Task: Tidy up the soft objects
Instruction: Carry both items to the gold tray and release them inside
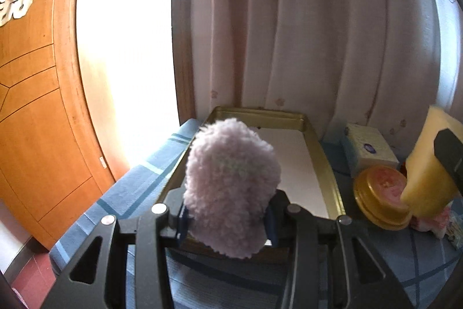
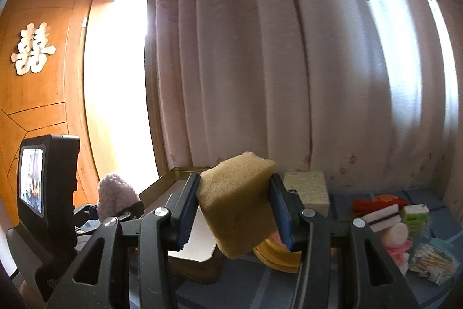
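Left gripper (image 1: 228, 217): jaws closed on the pompom (image 1: 231, 184), held above the tray's near end
Right gripper (image 2: 235, 217): jaws clamped on the sponge (image 2: 235, 201), raised beside the tray
Tray (image 1: 324, 161): looks bare; nothing placed
Left, judged: both loads; pile (image 2: 405, 230) farther right

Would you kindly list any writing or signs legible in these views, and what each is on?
"囍": white cut-out double-happiness character on the orange wooden door.
Pale rectangular tissue box: round purple logo, print too blurred to read.
Small green packet: print too small to read.
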A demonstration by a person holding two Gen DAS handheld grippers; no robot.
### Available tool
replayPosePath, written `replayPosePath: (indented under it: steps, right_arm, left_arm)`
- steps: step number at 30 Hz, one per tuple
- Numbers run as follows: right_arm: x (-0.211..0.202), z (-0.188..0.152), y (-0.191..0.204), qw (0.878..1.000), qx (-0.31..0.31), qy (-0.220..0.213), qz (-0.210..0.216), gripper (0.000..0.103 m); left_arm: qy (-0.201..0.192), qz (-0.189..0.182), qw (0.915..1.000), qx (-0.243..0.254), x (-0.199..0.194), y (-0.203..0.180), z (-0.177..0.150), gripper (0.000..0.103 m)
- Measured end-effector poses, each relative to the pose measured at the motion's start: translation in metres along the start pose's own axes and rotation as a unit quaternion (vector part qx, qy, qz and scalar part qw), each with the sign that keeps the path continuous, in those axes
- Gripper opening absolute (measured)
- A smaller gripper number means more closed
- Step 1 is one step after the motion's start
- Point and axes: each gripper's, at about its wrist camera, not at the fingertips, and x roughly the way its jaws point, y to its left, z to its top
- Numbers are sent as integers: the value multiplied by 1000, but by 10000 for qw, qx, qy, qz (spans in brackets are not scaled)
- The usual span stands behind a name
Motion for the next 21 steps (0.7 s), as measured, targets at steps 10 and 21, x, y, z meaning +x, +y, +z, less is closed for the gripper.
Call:
replayPosePath:
  steps: [10, 21]
  right_arm:
    - [26, 8, 14, 9990, -330, -269, -133, 50]
    - [73, -9, 26, 9981, -572, 89, -196, 50]
  left_arm:
    - [-94, 330, 9994, -17, 16, 9, 14, 40]
    - [-73, 507, 9987, -24, 48, 10, 21, 40]
